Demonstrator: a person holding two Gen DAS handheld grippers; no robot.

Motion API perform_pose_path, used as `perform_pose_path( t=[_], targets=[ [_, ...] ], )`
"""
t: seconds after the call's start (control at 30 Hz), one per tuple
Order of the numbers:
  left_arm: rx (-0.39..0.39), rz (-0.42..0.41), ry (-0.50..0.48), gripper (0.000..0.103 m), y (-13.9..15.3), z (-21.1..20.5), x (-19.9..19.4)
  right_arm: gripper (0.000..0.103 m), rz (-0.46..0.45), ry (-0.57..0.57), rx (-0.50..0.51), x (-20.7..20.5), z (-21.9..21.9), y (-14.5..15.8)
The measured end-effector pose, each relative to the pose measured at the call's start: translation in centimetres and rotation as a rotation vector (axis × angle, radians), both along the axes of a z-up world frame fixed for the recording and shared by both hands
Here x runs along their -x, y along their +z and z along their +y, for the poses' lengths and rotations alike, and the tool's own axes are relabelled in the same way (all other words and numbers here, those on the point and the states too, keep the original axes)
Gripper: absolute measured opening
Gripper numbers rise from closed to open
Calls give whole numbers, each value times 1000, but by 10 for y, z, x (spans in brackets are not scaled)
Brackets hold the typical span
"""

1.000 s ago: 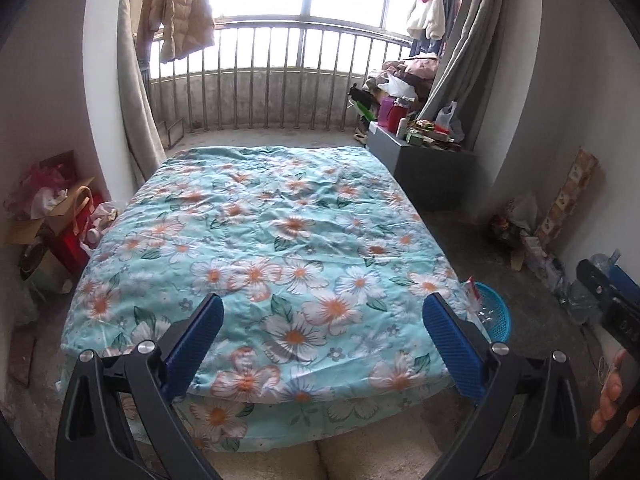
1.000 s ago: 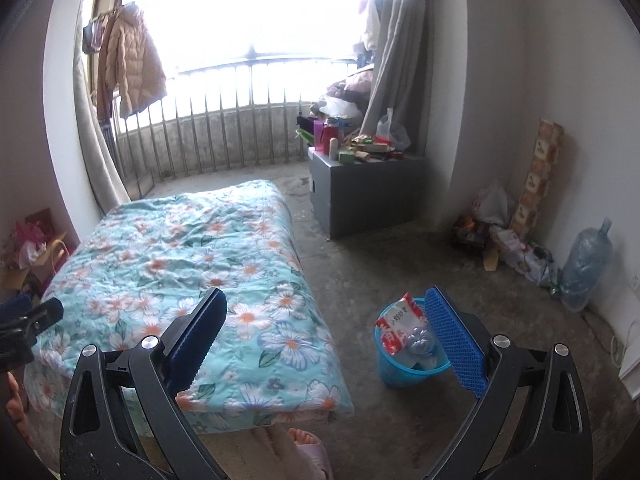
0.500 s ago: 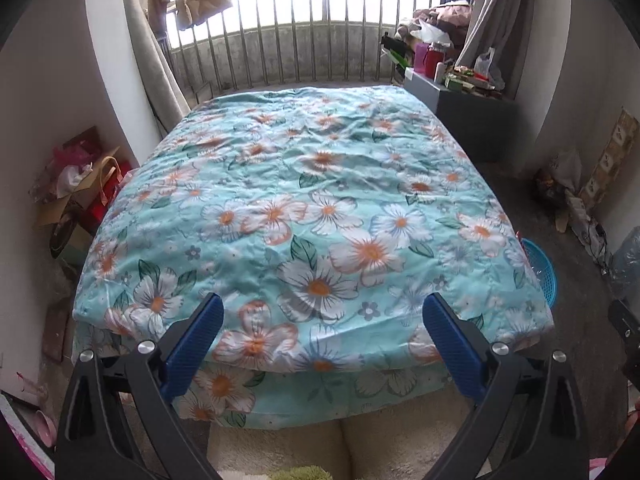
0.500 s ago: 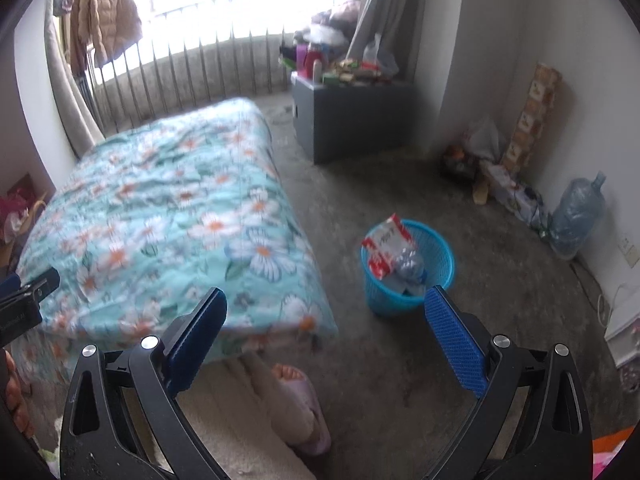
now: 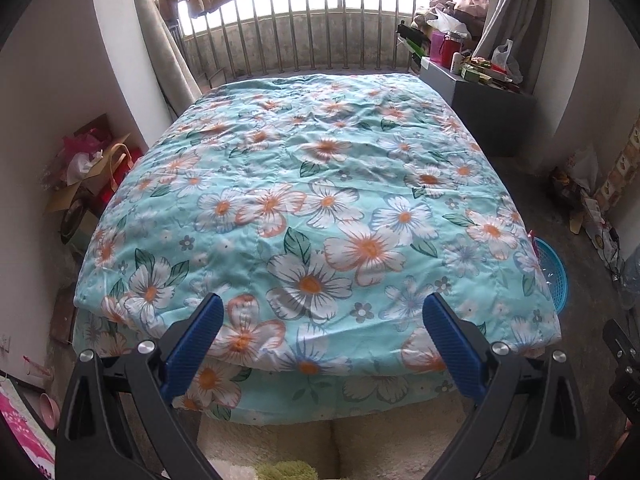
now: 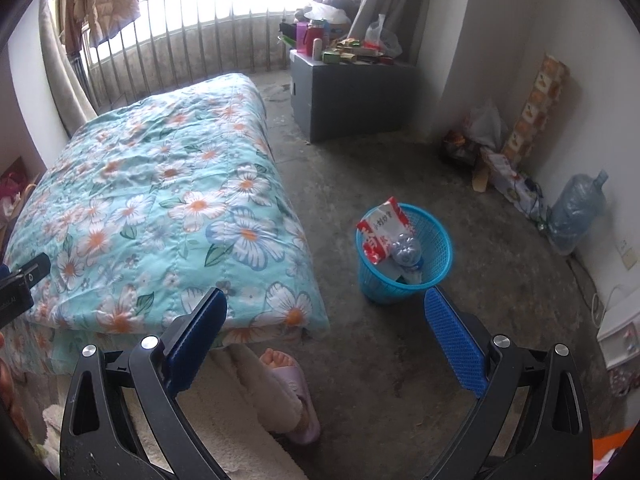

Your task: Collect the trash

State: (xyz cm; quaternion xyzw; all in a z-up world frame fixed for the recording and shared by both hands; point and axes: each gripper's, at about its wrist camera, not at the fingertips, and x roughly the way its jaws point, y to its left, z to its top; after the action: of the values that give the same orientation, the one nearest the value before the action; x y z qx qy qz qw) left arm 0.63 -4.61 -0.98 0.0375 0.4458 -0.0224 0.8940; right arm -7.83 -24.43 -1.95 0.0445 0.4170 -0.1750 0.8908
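Observation:
A blue mesh trash basket (image 6: 434, 248) stands on the concrete floor right of the bed. A red-and-white packet (image 6: 380, 228) and a crushed clear bottle (image 6: 406, 252) lie inside it. Its rim also shows at the bed's right edge in the left wrist view (image 5: 554, 272). My right gripper (image 6: 326, 312) is open and empty, held above the floor, near side of the basket. My left gripper (image 5: 323, 324) is open and empty, over the foot of the bed.
A bed with a floral turquoise quilt (image 5: 320, 208) fills the left wrist view. A grey cabinet (image 6: 352, 96) with clutter stands by the railing. A water jug (image 6: 576, 212) and bags line the right wall. The person's slippered foot (image 6: 288, 384) is near the bed corner.
Both views have risen and tilted down. The bed and basket now sit lower and closer in frame. Both grippers stay open and empty.

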Motion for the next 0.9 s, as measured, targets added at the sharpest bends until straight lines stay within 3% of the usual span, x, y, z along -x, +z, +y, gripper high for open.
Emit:
perform_pose_path(
  t=[0.9],
  targets=[
    [-7, -51, -33, 98, 18, -18, 14, 95, -13, -47, 59, 15, -15, 7]
  ],
)
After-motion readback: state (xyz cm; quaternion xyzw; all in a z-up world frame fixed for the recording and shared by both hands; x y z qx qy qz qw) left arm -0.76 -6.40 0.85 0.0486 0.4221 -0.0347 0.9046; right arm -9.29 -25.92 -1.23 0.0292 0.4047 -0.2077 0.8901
